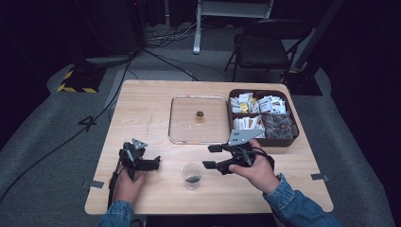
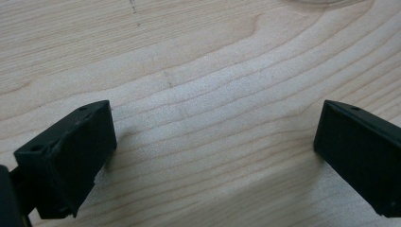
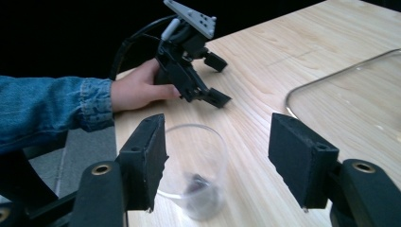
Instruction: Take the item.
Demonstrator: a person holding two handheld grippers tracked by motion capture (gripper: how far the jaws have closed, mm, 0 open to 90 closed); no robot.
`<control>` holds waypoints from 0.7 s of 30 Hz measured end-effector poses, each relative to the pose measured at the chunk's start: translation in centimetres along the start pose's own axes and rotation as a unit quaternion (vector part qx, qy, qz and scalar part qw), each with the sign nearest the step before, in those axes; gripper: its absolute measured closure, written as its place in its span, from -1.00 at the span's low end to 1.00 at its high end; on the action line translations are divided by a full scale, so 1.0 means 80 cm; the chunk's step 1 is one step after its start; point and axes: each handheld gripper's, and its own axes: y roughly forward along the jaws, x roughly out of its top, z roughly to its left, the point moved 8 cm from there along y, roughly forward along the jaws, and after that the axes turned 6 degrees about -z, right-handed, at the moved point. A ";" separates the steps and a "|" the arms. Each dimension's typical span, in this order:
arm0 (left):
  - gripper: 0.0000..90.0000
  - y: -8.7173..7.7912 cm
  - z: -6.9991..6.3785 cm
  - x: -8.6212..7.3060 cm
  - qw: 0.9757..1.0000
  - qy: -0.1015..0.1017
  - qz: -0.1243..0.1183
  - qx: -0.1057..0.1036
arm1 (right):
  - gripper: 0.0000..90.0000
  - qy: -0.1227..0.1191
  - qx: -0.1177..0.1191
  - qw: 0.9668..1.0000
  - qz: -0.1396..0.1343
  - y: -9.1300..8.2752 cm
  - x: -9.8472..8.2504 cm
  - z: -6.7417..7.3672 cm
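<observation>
High view looks down on the table (image 1: pixel 156 99); right gripper view shares its cup (image 3: pixel 196 170).

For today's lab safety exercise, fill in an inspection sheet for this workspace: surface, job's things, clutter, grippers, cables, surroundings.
Surface: light wooden table, bare wood under the left gripper.
Job's things: clear plastic cup with something dark at its bottom, near the front edge; clear lid with a small knob, lying flat mid-table; dark box of packets at the right.
Clutter: nothing seen on the table; tape tabs at its front corners.
Grippers: left gripper open, low over the wood; right gripper open, fingers either side of the cup, not closed on it.
Cables: black cable across the floor at left.
Surroundings: folding chair behind the table, grey floor, dark backdrop.
</observation>
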 end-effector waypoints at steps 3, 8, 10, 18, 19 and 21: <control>-0.99 0.000 0.000 0.000 1.000 0.000 0.000 0.000 | -0.16 -0.003 -0.011 1.000 0.002 -0.014 0.000 -0.005; -0.99 0.000 0.000 0.000 1.000 0.000 0.000 0.000 | -0.18 -0.005 -0.029 1.000 0.005 -0.042 0.000 -0.017; -0.99 0.000 0.000 0.000 1.000 0.001 0.000 0.000 | -0.19 -0.003 -0.036 0.999 0.003 -0.052 0.001 -0.023; -0.99 0.000 0.000 0.000 1.000 0.000 0.000 0.000 | -0.25 0.006 -0.056 0.998 0.011 -0.089 -0.008 -0.041; -0.99 0.000 0.000 0.000 1.000 -0.001 -0.001 0.000 | -0.27 0.008 -0.057 0.998 0.012 -0.093 -0.009 -0.043; -0.99 0.000 0.000 0.000 1.000 0.000 0.000 0.000 | -0.30 0.012 -0.059 0.998 0.018 -0.100 -0.014 -0.047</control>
